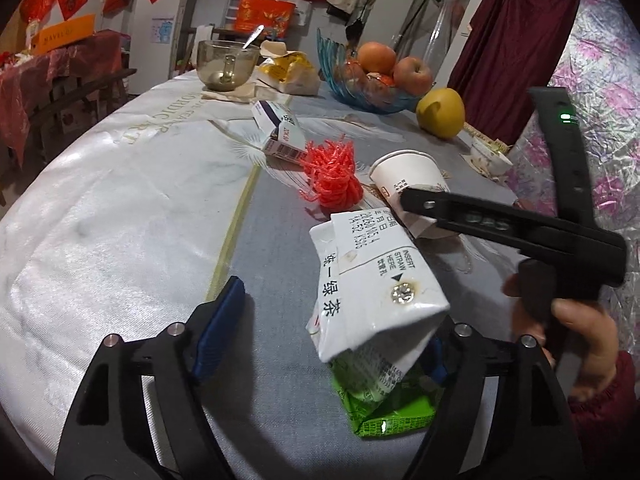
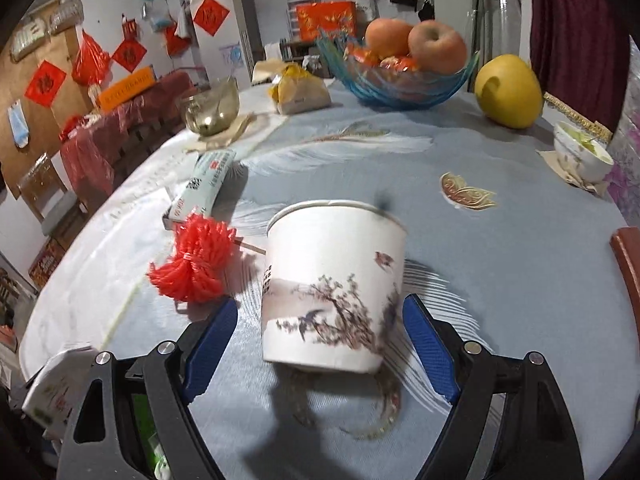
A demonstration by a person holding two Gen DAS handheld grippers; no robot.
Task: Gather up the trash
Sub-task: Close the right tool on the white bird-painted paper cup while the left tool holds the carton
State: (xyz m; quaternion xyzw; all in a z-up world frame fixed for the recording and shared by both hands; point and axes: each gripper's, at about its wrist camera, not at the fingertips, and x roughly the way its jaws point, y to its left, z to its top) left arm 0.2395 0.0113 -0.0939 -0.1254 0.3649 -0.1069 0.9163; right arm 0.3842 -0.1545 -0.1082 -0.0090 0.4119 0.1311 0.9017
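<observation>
A crushed white-and-green tea carton (image 1: 372, 280) lies on the tablecloth between the fingers of my left gripper (image 1: 328, 340). It leans against the right finger, while the left pad (image 1: 220, 328) stands well clear of it, so this gripper is open. The same carton (image 2: 60, 384) shows at the lower left of the right wrist view. An upright paper cup (image 2: 332, 288) with a tree and bird print stands between the blue pads of my right gripper (image 2: 320, 340), with a gap on both sides. From the left wrist view, that cup (image 1: 408, 176) sits behind the right gripper (image 1: 476, 146), which a hand (image 1: 580, 340) holds.
A red net tuft (image 2: 196, 268) and a small box (image 2: 204, 184) lie left of the cup. Further back are a blue fruit bowl (image 2: 400, 76), a yellow fruit (image 2: 508, 92), a glass bowl with a spoon (image 2: 212, 112), a paper bag (image 2: 300, 92) and a small white bowl (image 2: 580, 156).
</observation>
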